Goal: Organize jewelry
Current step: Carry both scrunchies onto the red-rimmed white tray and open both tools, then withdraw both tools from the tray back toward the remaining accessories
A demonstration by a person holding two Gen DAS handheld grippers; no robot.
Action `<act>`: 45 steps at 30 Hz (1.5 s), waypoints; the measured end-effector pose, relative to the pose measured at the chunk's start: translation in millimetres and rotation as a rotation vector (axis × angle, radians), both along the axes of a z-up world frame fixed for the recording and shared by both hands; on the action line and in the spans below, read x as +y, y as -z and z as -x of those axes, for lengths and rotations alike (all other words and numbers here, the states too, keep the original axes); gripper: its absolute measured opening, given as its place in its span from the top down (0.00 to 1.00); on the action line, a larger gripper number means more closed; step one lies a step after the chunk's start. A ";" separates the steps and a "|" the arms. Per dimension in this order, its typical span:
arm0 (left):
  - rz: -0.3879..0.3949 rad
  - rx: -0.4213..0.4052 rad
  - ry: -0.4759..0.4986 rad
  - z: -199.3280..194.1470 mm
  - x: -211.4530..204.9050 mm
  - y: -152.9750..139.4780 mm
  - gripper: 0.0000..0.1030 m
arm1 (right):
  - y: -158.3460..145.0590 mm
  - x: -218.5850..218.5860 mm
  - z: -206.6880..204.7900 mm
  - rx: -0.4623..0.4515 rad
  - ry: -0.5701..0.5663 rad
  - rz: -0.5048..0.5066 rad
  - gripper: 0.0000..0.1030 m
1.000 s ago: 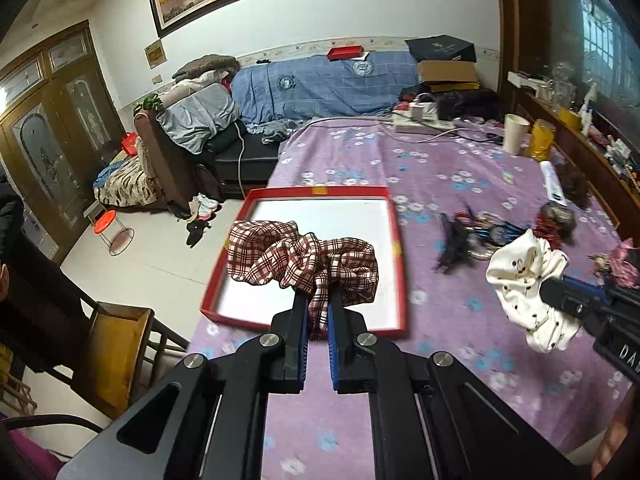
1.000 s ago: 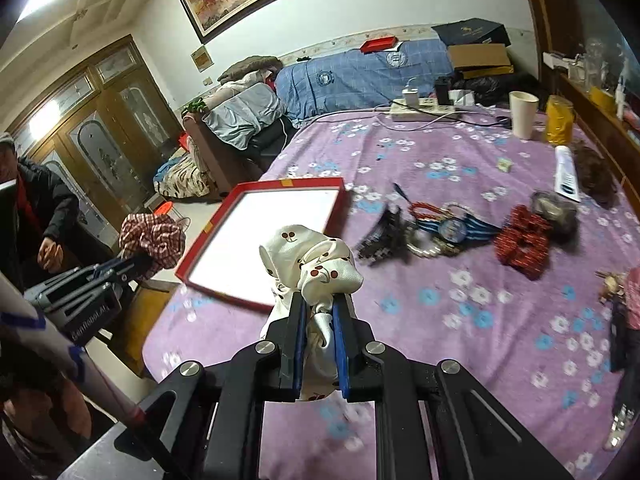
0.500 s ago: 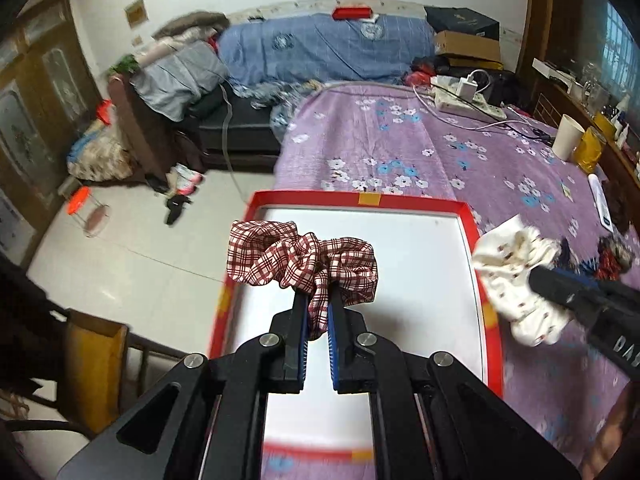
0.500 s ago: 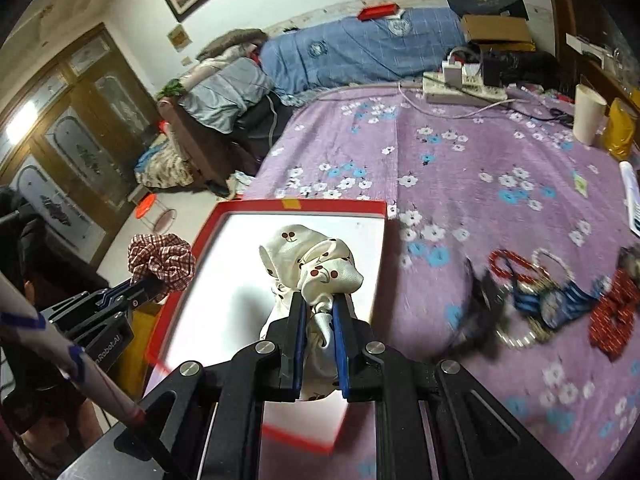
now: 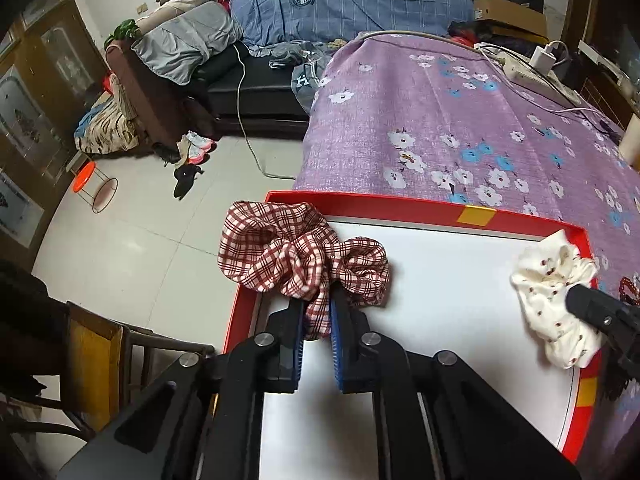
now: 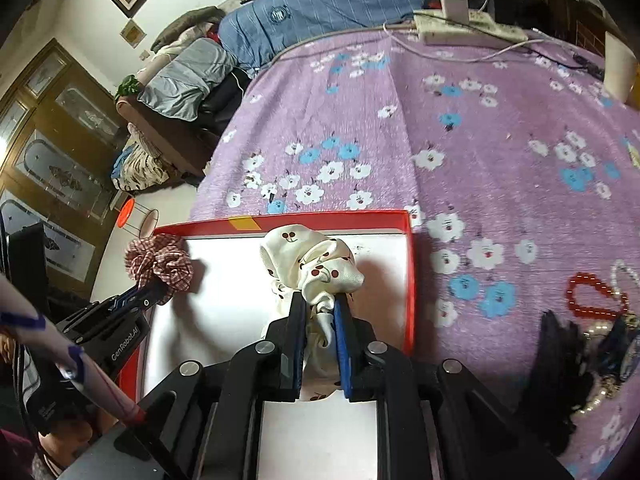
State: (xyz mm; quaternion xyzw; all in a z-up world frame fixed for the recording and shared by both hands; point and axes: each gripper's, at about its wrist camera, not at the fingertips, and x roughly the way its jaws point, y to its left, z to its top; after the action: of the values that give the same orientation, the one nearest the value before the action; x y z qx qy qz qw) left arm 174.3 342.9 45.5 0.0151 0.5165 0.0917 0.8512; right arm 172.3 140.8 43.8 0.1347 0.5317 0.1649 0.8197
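The left gripper [image 5: 316, 312] is gripping the plaid scrunchie [image 5: 300, 256] between its blue pads; its jaws have just been opening slightly, with the fabric between them and still pinched. The scrunchie is bunching ahead of the fingertips, hanging over the far-left corner of the red tray [image 5: 380, 202], partly overlapping the left rim.

The right gripper [image 6: 320, 312] is gripping the cherry-print scrunchie [image 6: 312, 264]; its jaws have also just been opening slightly, cloth still caught between the pads. This scrunchie is sitting over the far-right part of the tray, just inside the far rim.

Governing relation: each scrunchie is lying directly ahead of its own jaws and above the white tray floor, the two well apart across the tray. Release is judged to be the step in hand. The plaid scrunchie risks draping over the left rim. The remaining jewelry [image 6: 596, 300] is lying on the purple cloth [image 6: 480, 140], right of the tray, nearer the right gripper.
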 end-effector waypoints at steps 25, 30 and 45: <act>-0.047 -0.114 -0.011 85.8 -25.4 -64.6 0.48 | -38.9 -11.8 48.2 -0.122 -0.025 0.056 0.41; -0.023 -0.113 -0.006 114.3 -39.0 -72.5 0.48 | -45.9 -25.0 74.0 -0.136 -0.031 0.060 0.41; 0.063 -0.098 0.023 197.8 -119.5 -81.5 0.48 | -37.3 -143.5 179.6 -0.120 0.086 0.111 0.41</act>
State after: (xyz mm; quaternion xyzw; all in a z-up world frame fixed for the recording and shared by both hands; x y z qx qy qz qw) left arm -23.5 223.4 127.0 -0.0102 0.4766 0.0664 0.8766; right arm -7.3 -2.7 81.1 0.1019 0.4838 0.1077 0.8625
